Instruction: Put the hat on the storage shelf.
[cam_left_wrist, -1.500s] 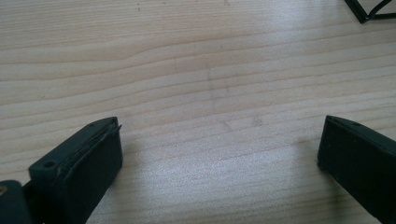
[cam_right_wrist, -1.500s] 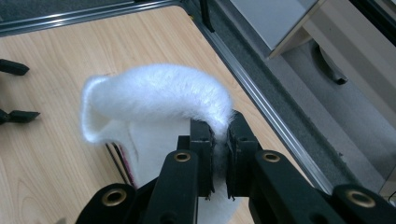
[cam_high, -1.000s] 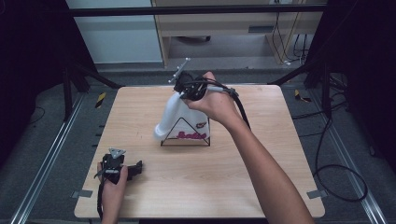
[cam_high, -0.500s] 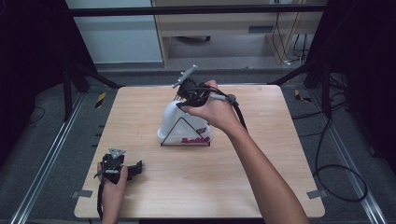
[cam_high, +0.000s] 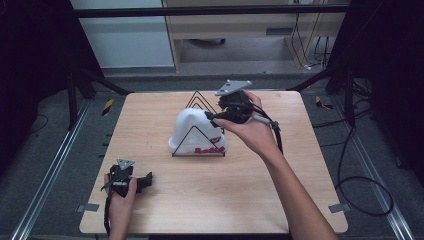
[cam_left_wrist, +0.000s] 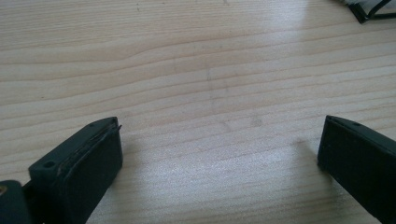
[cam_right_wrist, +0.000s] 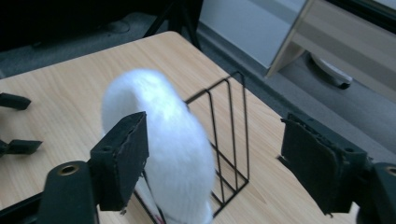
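Since the earlier frames the right gripper (cam_high: 212, 116) has let go of the white cap (cam_high: 195, 131) and drawn away toward the right of the high view, while the cap, earlier held up by its crown, has dropped to sit over the black wire rack (cam_high: 199, 130). The jaws of this gripper have just been opening and now stand spread with nothing between them; in the right gripper view the cap (cam_right_wrist: 161, 140) lies beyond and between them, untouched by the pads (cam_right_wrist: 130, 154). The cap rests in the middle of the wooden table (cam_high: 250, 200), its red-lettered brim facing the person, the wire triangles of the rack (cam_right_wrist: 229, 135) showing in front of it and behind it. The left gripper (cam_high: 145, 181) rests on the table near the person's edge, well apart from the cap, its jaws spread over bare wood (cam_left_wrist: 205, 93). The placing appears done; what seems left is withdrawing the right hand.
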